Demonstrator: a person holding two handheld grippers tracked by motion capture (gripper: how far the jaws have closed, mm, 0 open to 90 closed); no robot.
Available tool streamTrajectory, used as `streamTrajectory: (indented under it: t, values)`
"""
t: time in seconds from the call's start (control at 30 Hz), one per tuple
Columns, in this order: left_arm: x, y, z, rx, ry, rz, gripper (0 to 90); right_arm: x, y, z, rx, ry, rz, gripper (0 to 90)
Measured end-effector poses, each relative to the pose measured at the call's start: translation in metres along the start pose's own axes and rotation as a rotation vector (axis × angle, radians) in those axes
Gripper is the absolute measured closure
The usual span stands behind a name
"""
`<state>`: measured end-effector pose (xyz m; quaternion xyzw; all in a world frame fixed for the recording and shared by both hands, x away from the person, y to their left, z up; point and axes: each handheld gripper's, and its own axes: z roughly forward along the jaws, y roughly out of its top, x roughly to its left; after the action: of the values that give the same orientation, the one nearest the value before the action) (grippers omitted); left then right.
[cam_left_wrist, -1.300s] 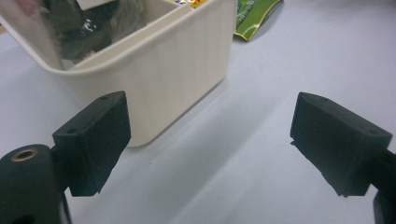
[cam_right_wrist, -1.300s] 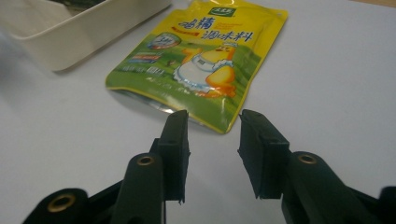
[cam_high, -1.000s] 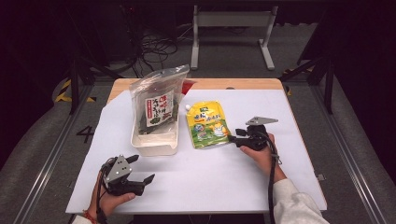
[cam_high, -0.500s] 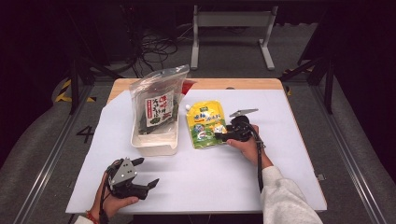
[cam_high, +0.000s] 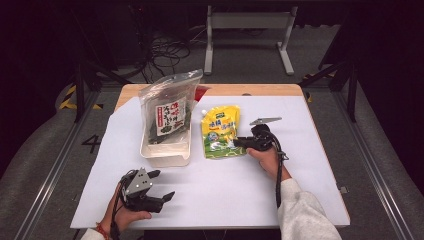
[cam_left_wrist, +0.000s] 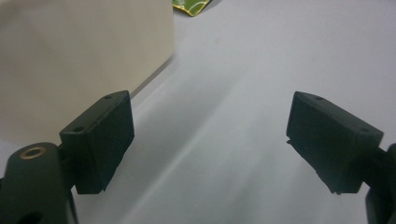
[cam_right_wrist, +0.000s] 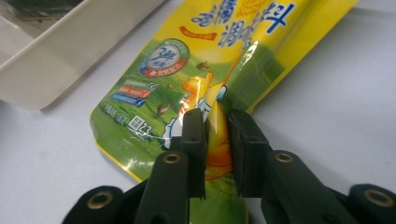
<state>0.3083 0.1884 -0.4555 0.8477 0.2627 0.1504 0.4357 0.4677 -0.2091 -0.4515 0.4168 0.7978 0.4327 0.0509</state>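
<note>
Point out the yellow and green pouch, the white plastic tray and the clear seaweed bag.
Yellow and green pouch (cam_high: 220, 131): high view, middle of its printed front.
White plastic tray (cam_high: 167, 160): high view, its near wall.
Clear seaweed bag (cam_high: 170, 107): high view, upper front above the label.

One yellow-green sauce pouch (cam_high: 220, 132), one clear bag of dried seaweed (cam_high: 170, 112), one white tray (cam_high: 166, 154), two handheld grippers (cam_high: 150, 192) (cam_high: 243, 143).
</note>
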Motion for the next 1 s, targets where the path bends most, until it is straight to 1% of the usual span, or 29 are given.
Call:
streamTrajectory:
  t: [0.03,0.07,0.1,0.17,0.2,0.23,0.27,0.3,0.33,0.37,0.4,0.43,0.5,0.57,0.6,0.63,0.67,0.73,0.77,0.8,0.87,0.9,0.97,1.0]
  values:
    - [-0.001,0.001,0.0,0.002,-0.01,0.0,15.4,0.002,-0.001,-0.001,-0.006,-0.001,-0.012,78.8]
    - [-0.002,0.001,0.0,-0.002,-0.02,0.0,14.7,0.006,-0.002,-0.002,-0.019,-0.018,-0.044,79.7]
    - [-0.002,0.001,0.0,-0.002,-0.028,0.003,14.7,0.011,-0.004,-0.004,-0.025,-0.027,-0.064,80.2]
    - [-0.005,0.002,-0.001,-0.012,-0.057,0.005,14.1,0.016,-0.009,-0.008,-0.029,-0.022,-0.077,80.6]
    - [-0.007,0.003,-0.001,-0.008,-0.067,0.003,13.8,0.017,-0.013,-0.012,-0.029,-0.014,-0.079,80.7]
    - [-0.007,0.003,-0.001,-0.008,-0.067,0.003,13.5,0.017,-0.013,-0.012,-0.029,-0.014,-0.079,80.7]
    - [-0.008,0.003,0.0,-0.005,-0.071,0.003,13.5,0.019,-0.018,-0.016,-0.028,-0.004,-0.078,80.7]
    - [-0.01,0.004,0.002,0.001,-0.083,-0.004,13.5,0.024,-0.026,-0.028,-0.036,0.01,-0.082,80.9]
    - [-0.013,0.006,0.005,0.012,-0.096,0.002,13.5,0.025,-0.029,-0.032,-0.035,0.017,-0.08,81.0]
    - [-0.013,0.006,0.005,0.012,-0.096,0.002,13.7,0.028,-0.033,-0.037,-0.033,0.03,-0.08,81.0]
    - [-0.014,0.007,0.007,0.016,-0.102,0.007,13.7,0.028,-0.033,-0.037,-0.033,0.03,-0.08,81.0]
    - [-0.016,0.008,0.008,0.019,-0.11,0.008,13.9,0.035,-0.042,-0.048,-0.028,0.049,-0.095,81.0]
    - [-0.02,0.011,0.014,0.029,-0.14,0.017,14.1,0.043,-0.052,-0.057,-0.02,0.074,-0.109,81.0]
    - [-0.024,0.014,0.02,0.043,-0.179,0.009,13.9,0.051,-0.062,-0.065,-0.017,0.098,-0.13,80.9]
    - [-0.026,0.015,0.024,0.049,-0.198,0.007,13.9,0.055,-0.07,-0.069,-0.01,0.121,-0.131,81.0]
    - [-0.026,0.015,0.024,0.049,-0.198,0.007,13.7,0.055,-0.07,-0.069,-0.01,0.121,-0.131,81.0]
    - [-0.027,0.017,0.027,0.054,-0.21,0.009,13.7,0.06,-0.075,-0.072,0.002,0.131,-0.144,81.0]
    - [-0.029,0.021,0.034,0.062,-0.232,0.009,13.3,0.069,-0.084,-0.076,0.017,0.134,-0.16,81.0]
    - [-0.03,0.024,0.039,0.068,-0.235,0.008,13.3,0.071,-0.086,-0.077,0.026,0.131,-0.171,80.9]
    - [-0.03,0.027,0.044,0.079,-0.236,0.011,13.3,0.075,-0.09,-0.077,0.034,0.111,-0.198,80.3]
    - [-0.03,0.033,0.057,0.093,-0.233,-0.005,13.3,0.074,-0.092,-0.077,0.031,0.109,-0.193,80.1]
    - [-0.029,0.036,0.061,0.096,-0.237,-0.013,12.5,0.074,-0.092,-0.077,0.036,0.11,-0.216,79.9]
    - [-0.027,0.044,0.074,0.102,-0.255,-0.043,12.0,0.075,-0.092,-0.077,0.036,0.107,-0.225,79.9]
    - [-0.026,0.047,0.078,0.107,-0.25,-0.056,11.0,0.075,-0.093,-0.077,0.03,0.108,-0.225,80.3]
